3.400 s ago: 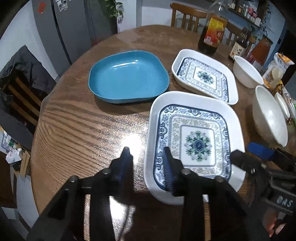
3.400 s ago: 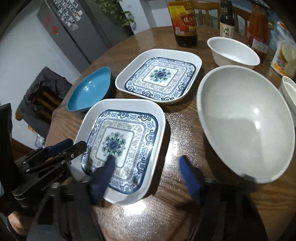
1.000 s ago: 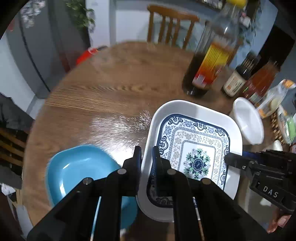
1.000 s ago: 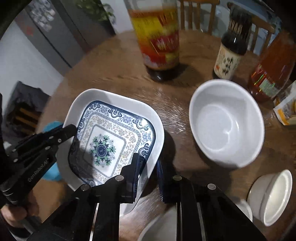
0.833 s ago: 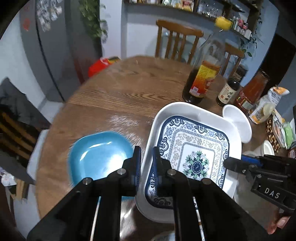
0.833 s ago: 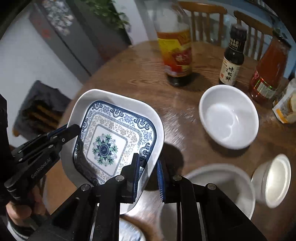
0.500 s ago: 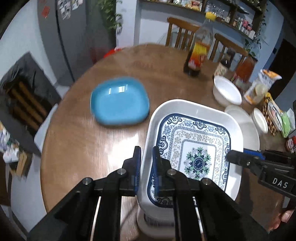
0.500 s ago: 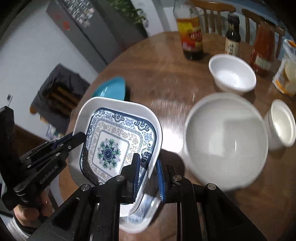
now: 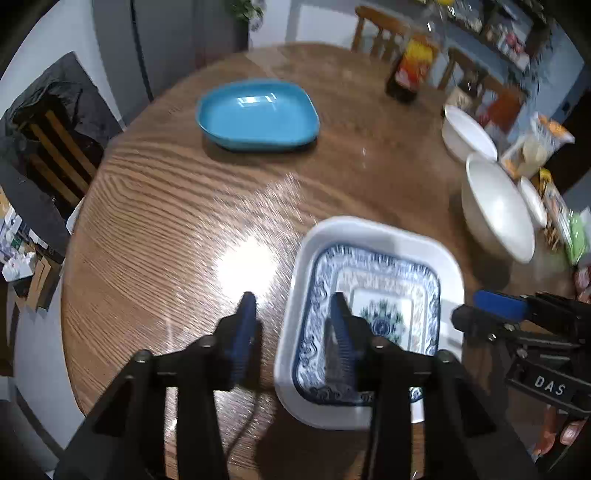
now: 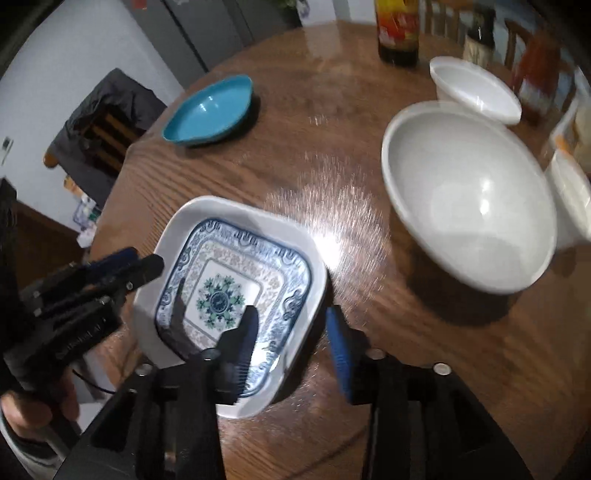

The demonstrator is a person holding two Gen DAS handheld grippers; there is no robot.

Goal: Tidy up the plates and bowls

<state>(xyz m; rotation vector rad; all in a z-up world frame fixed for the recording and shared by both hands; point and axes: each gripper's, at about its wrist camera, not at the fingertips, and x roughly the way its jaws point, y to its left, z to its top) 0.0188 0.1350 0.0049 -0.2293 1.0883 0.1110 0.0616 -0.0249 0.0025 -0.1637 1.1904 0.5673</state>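
Note:
A blue-and-white patterned square plate lies on the round wooden table, stacked on a second like plate whose rim shows beneath it; it also shows in the right wrist view. My left gripper is open, its fingers straddling the plate's left rim. My right gripper is open, straddling the plate's right rim. A blue square plate sits at the far left of the table. A large white bowl and a smaller white bowl stand to the right.
Sauce bottles and snack packets crowd the table's far right edge. A small white cup stands beside the large bowl. Wooden chairs ring the table. Bare wood lies between the blue plate and the stack.
Both grippers carried the patterned plate back and down onto the second patterned plate, then opened and let go of its rims.

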